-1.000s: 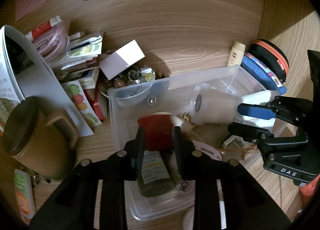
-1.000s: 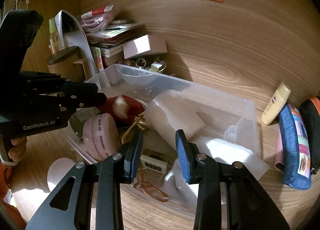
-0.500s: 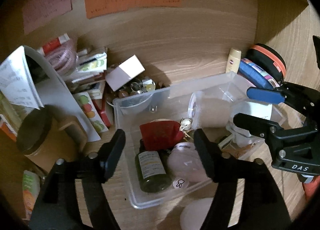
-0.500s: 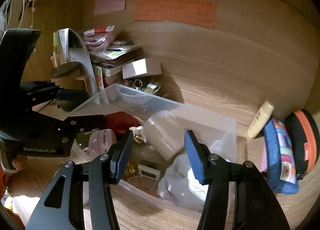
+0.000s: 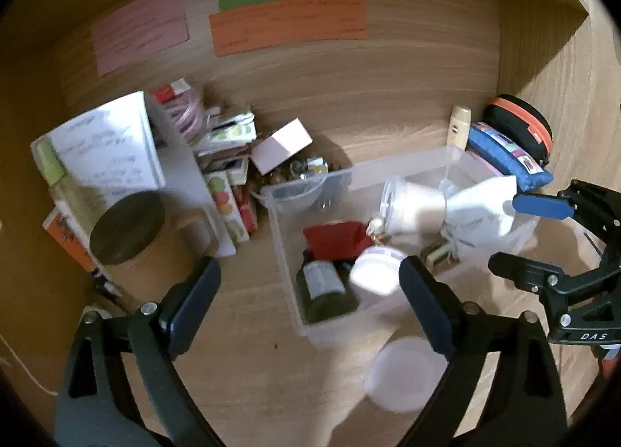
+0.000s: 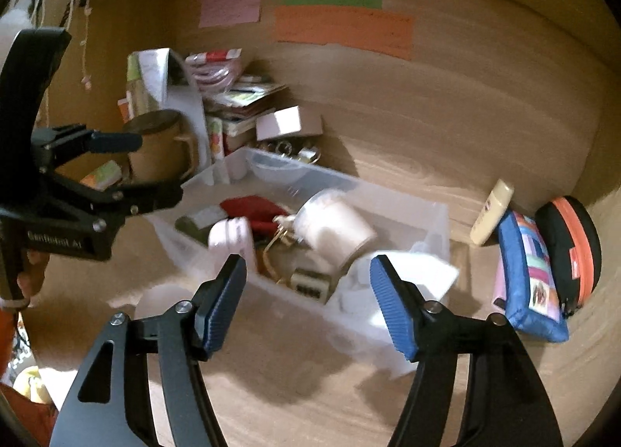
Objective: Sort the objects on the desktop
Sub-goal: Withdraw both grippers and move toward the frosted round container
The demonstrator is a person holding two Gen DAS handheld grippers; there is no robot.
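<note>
Plainly, the wooden table (image 5: 240,361) carries everything, and at its centre sits the clear plastic bin (image 5: 283,237), the task's collecting place, already loaded: a white jar (image 5: 411,202) lying on its side toward two o'clock, a crumpled white bag (image 5: 481,206) at three o'clock, a red pouch (image 5: 333,239) in the middle, a dark green bottle (image 5: 324,287) at six o'clock and a round pink case (image 5: 374,272) beside it. The left gripper (image 5: 308,282) hangs above the bin's near end, its jaws opening wide with nothing pressed between them. The right gripper (image 6: 306,293) hovers over the bin's near wall, jaws likewise opening and empty. I judge this a release step ending. Next, each gripper needs a fresh target among what lies outside: the blue pouch (image 6: 528,276) at three o'clock, the cream tube (image 6: 491,212) by it, or the white lid (image 5: 405,373) at six o'clock.
</note>
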